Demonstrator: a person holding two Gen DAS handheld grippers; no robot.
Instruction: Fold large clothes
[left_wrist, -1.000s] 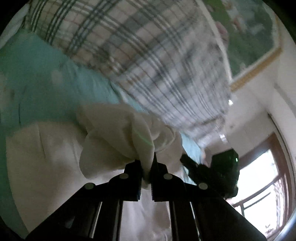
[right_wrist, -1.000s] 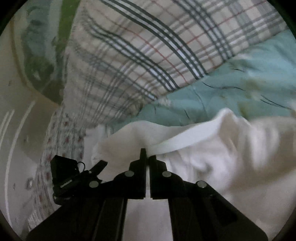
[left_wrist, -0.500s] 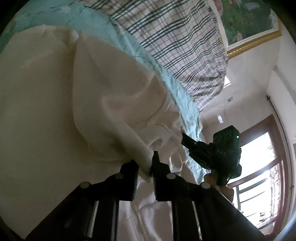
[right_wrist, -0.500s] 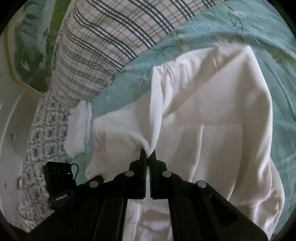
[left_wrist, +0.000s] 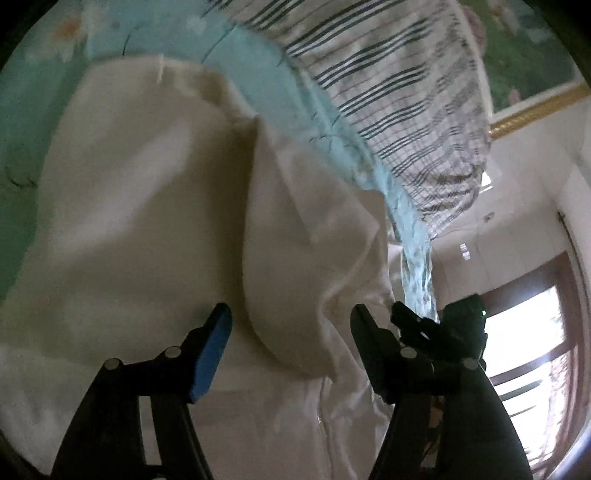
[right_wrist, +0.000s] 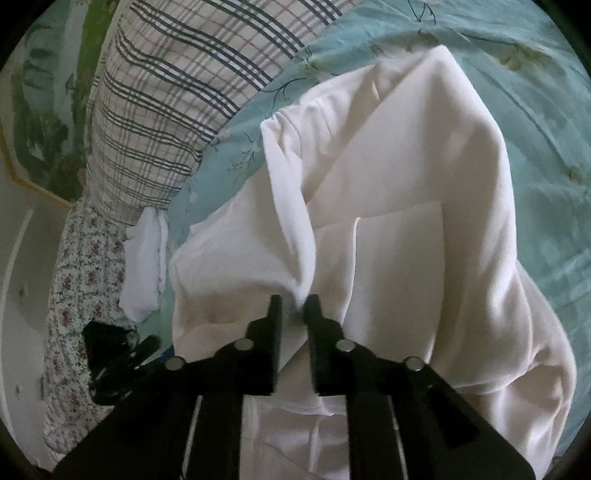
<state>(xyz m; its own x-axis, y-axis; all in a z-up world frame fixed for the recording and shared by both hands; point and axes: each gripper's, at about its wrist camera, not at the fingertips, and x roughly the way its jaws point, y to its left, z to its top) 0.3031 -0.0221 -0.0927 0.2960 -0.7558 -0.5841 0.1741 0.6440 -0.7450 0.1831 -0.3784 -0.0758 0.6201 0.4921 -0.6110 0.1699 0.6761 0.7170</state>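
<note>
A large white garment (left_wrist: 147, 221) lies spread on the teal bed sheet (left_wrist: 33, 110), with one part folded over itself. My left gripper (left_wrist: 291, 312) hovers low over it. Its jaws are opening wide; a rounded fold of the cloth lies between them, free of the blue pads (left_wrist: 212, 347). In the right wrist view the same garment (right_wrist: 406, 184) shows its folded edge running down to my right gripper (right_wrist: 293, 300). Its jaws are opening a little, and the tip of the fold sits in the narrow gap, no longer pinched.
A plaid quilt (right_wrist: 166, 92) is heaped along the far side of the bed. A small white cloth (right_wrist: 144, 266) and floral fabric (right_wrist: 74, 277) lie at the left. A framed painting (left_wrist: 517, 44) hangs on the wall, and a window (left_wrist: 535, 332) is at the right.
Both grippers came down with the pinched white cloth and laid it over the garment. The left jaws have spread wide and the right jaws have parted slightly, letting go of the cloth.
</note>
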